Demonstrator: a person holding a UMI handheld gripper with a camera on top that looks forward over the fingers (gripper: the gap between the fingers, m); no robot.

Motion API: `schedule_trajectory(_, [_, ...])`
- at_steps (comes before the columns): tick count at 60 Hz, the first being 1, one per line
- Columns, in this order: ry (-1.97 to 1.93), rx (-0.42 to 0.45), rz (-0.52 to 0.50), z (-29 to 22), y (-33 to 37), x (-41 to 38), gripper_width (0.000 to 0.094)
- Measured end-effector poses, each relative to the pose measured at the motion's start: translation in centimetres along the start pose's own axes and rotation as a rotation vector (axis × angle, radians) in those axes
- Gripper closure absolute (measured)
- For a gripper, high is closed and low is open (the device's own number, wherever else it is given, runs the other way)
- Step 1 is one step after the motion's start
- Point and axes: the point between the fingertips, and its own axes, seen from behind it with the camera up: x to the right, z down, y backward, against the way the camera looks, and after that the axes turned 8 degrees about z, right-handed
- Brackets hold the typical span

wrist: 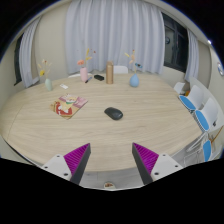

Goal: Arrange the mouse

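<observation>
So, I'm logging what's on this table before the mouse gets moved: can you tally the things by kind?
Mouse: 1
Blue ball: 1
Vases with flowers: 3
Tray of small items: 1
Black item near the vases: 1
Total: 7
Gripper is open, short of the mouse.

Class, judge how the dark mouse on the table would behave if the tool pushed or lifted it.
The mouse looks small, low and rounded, so it is probably rigid and light. Lying flat on the smooth table, it would likely slide, not tip. The open tool sits short of it.

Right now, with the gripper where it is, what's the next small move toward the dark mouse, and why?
Probably ease the gripper straight forward. Its fingers stand open and empty, and the dark oval computer mouse lies beyond them on the pale wooden round table, roughly centred, with bare tabletop between.
</observation>
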Motion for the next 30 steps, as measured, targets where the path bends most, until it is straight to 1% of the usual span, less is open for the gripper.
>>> schedule_trajectory(4, [-0.012,0.002,-0.005,0.0,-0.5,-0.2,0.0077])
schedule_trajectory(10, [-0.011,0.016,-0.003,-0.4,-3.7,1.0,0.0076])
schedule_trajectory(30, [-0.010,0.040,-0.018,-2.2,-13.4,0.7,0.0079])
